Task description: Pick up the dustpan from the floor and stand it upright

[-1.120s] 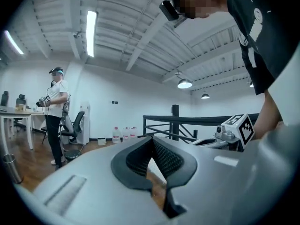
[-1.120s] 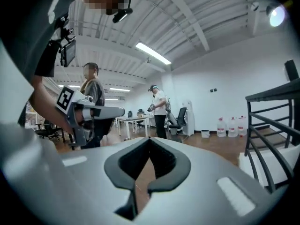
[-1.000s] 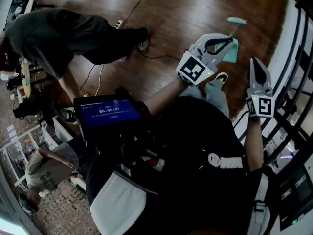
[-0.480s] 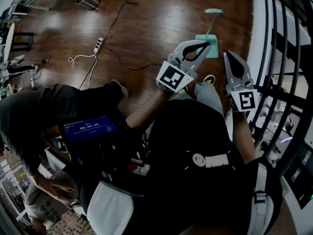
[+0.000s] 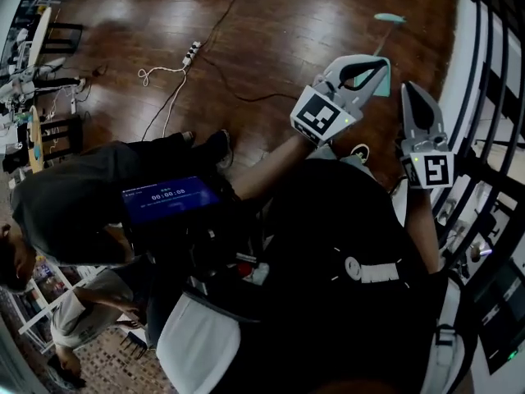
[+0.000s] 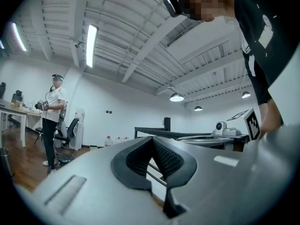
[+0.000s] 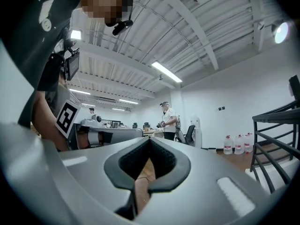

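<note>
Nearest, just ahead of the dark-clad torso: left hand-held gripper (image 5: 376, 66), marker cube toward the body, jaws together at the tips with nothing between the ribbed pads. Beside it on the right: right hand-held gripper (image 5: 414, 90), likewise closed tip to tip and empty, only a strip of wood floor (image 5: 271, 23) showing through the gap behind its pads. Between the two tips and beyond them, down on the floor: teal dustpan (image 5: 386, 87), pan partly hidden behind the left hand-held gripper's tip in the head view, thin stem and handle grip (image 5: 390, 18) running on away from both tips. Held by neither; whether flat or tilted, not clear. To the left of the left hand-held gripper and back toward the body: a tablet with a blue screen (image 5: 168, 197), and a crouching person in dark clothes (image 5: 74, 203). Farther out on the left: a white power strip (image 5: 193, 52) with a looped white cable, a black cord trailing past it. Close on the right of the right hand-held gripper: black railing bars (image 5: 490, 72). Farthest, in the gripper views: a standing person in a white shirt (image 6: 54, 109) by an office chair (image 6: 71, 130), and water bottles (image 7: 234, 144) against a white wall.
</note>
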The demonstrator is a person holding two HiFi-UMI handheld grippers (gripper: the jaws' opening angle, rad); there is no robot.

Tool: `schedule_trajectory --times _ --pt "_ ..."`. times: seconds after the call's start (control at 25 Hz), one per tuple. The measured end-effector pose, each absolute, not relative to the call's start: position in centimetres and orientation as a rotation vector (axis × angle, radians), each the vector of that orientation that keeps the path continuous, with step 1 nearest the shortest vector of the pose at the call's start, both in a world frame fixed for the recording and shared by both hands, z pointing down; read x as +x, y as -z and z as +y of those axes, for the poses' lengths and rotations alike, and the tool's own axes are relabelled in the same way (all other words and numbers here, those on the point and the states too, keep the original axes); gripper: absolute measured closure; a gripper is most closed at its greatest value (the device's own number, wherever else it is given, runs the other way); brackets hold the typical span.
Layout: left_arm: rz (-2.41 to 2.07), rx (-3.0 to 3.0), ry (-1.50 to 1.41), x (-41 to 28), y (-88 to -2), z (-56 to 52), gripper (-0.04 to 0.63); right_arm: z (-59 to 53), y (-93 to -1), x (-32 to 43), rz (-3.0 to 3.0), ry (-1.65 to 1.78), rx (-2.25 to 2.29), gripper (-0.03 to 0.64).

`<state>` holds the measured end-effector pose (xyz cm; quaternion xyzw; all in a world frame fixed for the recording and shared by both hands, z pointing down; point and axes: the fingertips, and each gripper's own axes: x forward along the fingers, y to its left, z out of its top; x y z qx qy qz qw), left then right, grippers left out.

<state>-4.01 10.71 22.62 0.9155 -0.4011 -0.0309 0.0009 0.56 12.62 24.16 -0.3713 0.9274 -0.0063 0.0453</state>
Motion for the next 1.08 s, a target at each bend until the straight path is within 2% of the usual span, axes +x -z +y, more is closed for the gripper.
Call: schedule_trajectory --times 0.4,0.68,0.88,1.08 --pt "-1.271 2.869 0.095 -3.7 -23.2 9.9 0.580 12.1 -23.8 0.4 2.836 -0.003 -1.113 0.617" --pt "-1.317 2.852 0.117 -6.3 -22.3 11.6 0.580 13.0 -24.2 -2.1 2.867 0.003 -1.090 0.617" --pt "-1.306 2.826 0.121 -4.5 -19.5 14.1 0.580 15.1 -20.6 -0.2 2.884 -0.065 -1.107 0.617" --pt "-1.560 2.685 0.020 -13.0 -11.1 19.2 0.580 19.8 -14.2 -8.4 3.040 0.002 -0.848 0.617"
